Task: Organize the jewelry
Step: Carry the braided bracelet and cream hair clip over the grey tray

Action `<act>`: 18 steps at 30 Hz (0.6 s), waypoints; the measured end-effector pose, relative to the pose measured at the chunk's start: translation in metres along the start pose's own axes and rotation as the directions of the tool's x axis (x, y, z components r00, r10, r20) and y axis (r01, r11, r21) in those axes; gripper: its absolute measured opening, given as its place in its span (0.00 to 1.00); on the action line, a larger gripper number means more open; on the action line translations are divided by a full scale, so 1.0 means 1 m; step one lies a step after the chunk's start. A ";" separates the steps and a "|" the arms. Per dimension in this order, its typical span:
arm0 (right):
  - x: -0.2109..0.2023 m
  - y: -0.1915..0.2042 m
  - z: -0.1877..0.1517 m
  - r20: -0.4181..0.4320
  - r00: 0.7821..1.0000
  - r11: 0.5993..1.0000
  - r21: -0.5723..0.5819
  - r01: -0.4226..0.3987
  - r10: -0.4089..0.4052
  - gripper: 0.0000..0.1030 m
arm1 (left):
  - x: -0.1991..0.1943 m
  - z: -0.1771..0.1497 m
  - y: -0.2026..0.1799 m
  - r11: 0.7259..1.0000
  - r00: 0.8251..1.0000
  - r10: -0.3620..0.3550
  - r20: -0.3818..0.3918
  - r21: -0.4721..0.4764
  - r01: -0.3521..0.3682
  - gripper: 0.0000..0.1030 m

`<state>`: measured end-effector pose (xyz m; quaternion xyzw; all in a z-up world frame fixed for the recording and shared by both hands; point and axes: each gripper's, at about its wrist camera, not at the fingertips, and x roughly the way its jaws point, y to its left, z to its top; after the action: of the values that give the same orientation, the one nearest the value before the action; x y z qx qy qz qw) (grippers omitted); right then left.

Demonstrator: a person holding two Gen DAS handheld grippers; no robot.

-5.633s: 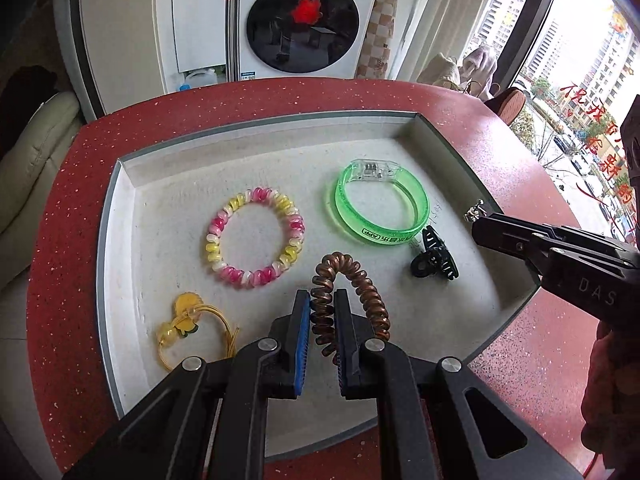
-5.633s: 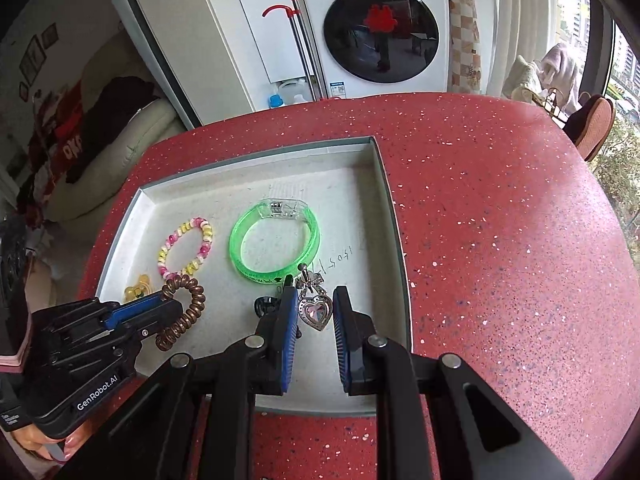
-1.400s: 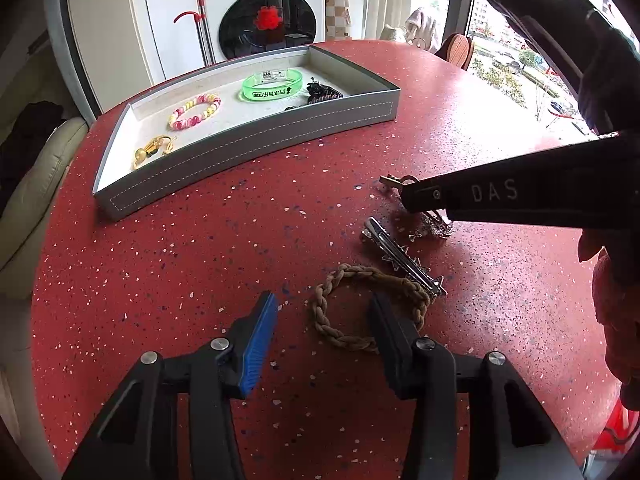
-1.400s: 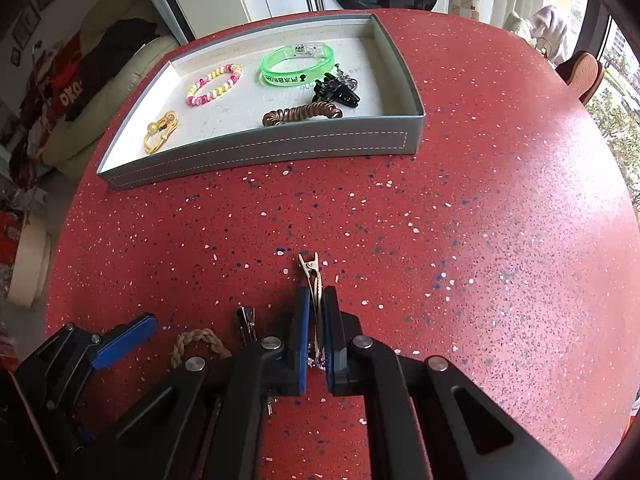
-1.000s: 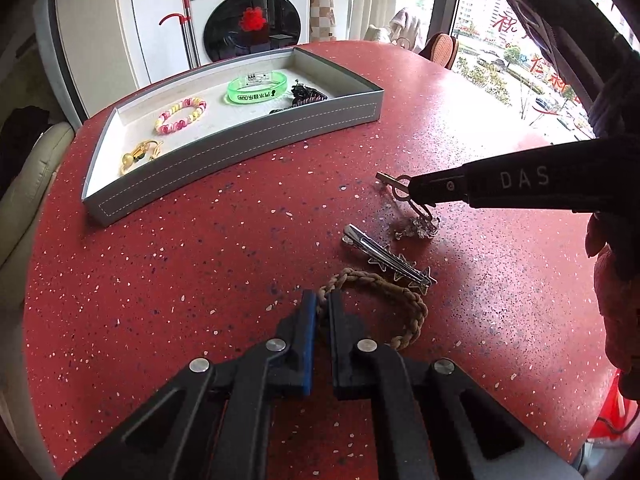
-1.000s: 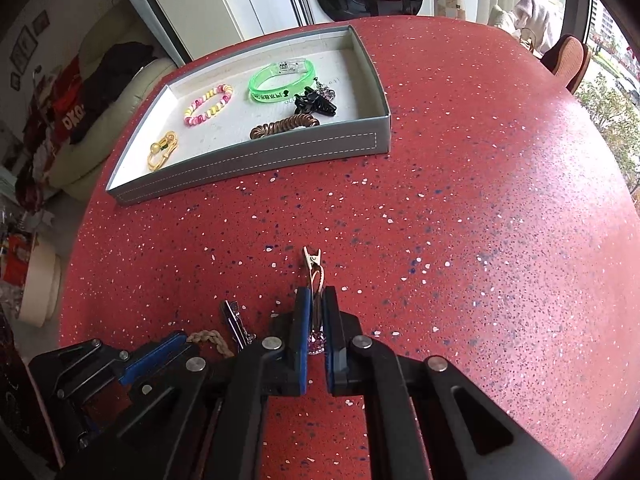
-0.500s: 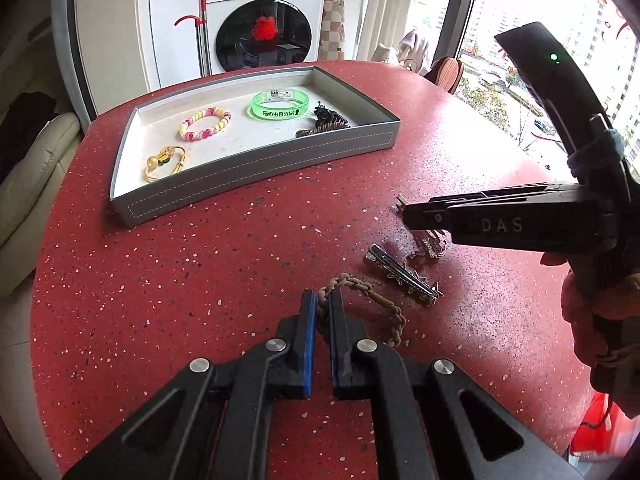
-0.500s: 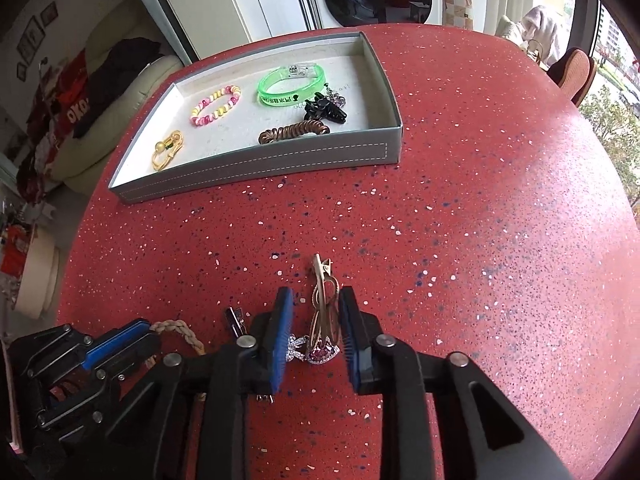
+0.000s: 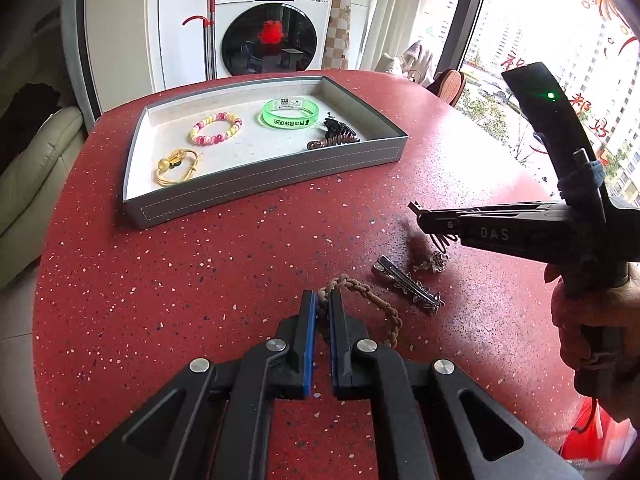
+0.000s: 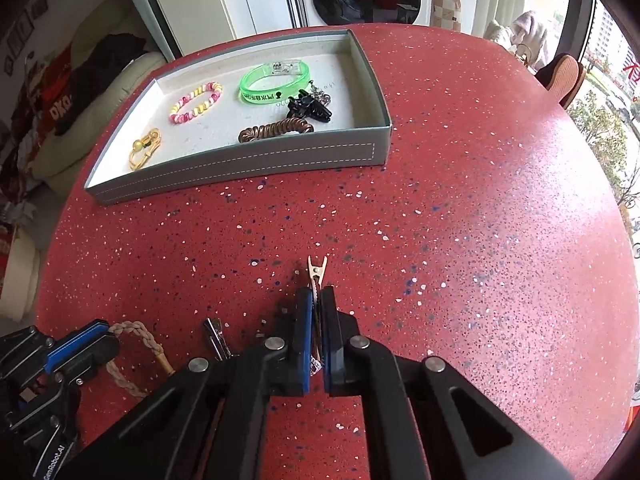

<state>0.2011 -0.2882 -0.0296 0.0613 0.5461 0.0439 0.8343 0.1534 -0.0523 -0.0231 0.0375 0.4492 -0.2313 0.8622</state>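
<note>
My left gripper [image 9: 323, 298] is shut on a tan braided rope bracelet [image 9: 384, 308], which trails to the right just above the red table. My right gripper [image 10: 317, 296] is shut on a slim metal hair clip [image 10: 317, 270] whose toothed tip sticks out past the pads. A sparkly charm [image 9: 438, 262] hangs under that clip. In the left wrist view the right gripper [image 9: 418, 210] sits right of the bracelet, held by a hand. The grey tray [image 9: 264, 178] lies farther back on the table.
A silver bar hair clip [image 9: 408, 284] lies on the table between the grippers. The tray holds a green bangle [image 9: 290, 112], a pink-yellow bead bracelet [image 9: 216, 130], a gold hair tie [image 9: 176, 166], a brown coil tie [image 9: 332, 144] and a black claw clip [image 9: 338, 128].
Half a second ago the right jaws stood apart around the metal clip; now they are closed on it. The left gripper has risen slightly with the braided bracelet.
</note>
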 end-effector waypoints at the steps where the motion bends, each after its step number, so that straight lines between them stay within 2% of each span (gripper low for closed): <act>1: -0.002 -0.002 0.000 0.008 1.000 1.000 0.009 -0.011 0.011 0.04 | -0.001 0.001 0.001 1.000 1.000 -0.001 0.002 -0.003 0.001 0.23; 11: -0.030 -0.010 0.004 0.081 0.994 0.997 0.040 -0.072 0.069 0.04 | -0.016 0.012 0.010 1.000 0.999 -0.004 0.041 -0.018 0.004 0.23; 18: -0.046 0.000 0.019 0.122 0.985 0.991 0.036 -0.126 0.121 0.04 | -0.029 0.034 0.022 1.000 0.995 0.007 0.095 -0.027 -0.004 0.23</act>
<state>0.2005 -0.2954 0.0193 0.1158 0.4911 0.0798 0.8597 0.1745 -0.0320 0.0169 0.0163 0.4107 -0.2244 0.8836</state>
